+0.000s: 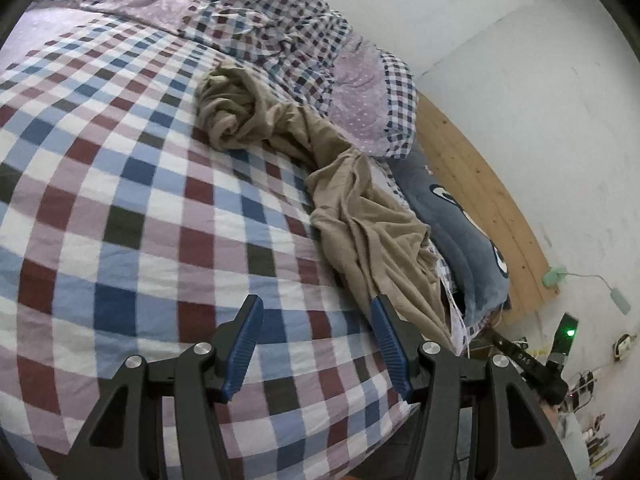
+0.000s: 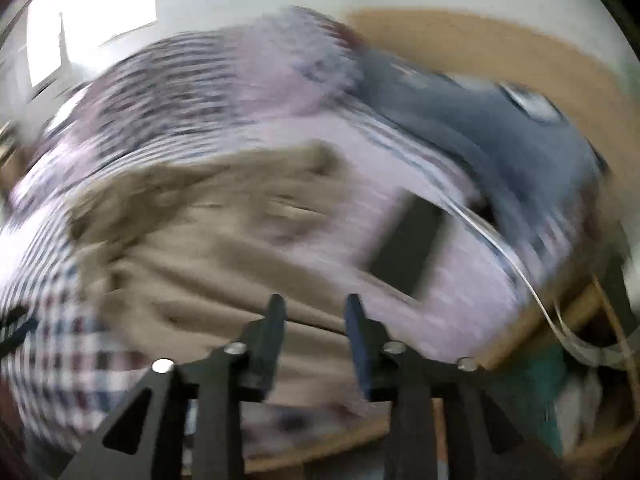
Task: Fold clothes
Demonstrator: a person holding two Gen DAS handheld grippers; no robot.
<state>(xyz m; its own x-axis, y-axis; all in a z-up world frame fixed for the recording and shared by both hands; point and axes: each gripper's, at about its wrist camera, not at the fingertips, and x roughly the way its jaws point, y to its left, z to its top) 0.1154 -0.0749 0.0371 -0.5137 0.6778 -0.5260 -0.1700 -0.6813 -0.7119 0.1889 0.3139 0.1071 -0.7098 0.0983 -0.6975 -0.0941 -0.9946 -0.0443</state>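
bed (image 1: 120,184): one, checked cover, takes up most of the left view
quilt (image 1: 280,28): one, bunched up at the back
grey pillow (image 1: 460,232): one, against the headboard
tan garment (image 1: 360,216): one, crumpled in a twisted rope across the bed beside the pillow, so nothing folded, all the flattening and folding is left
left gripper (image 1: 316,308): jaws wide apart, holding nothing
right gripper (image 2: 316,304): jaws apart over the tan cloth (super blurry view), no grip that I can see

Checked bed (image 1: 132,216), crumpled tan garment (image 1: 360,216)
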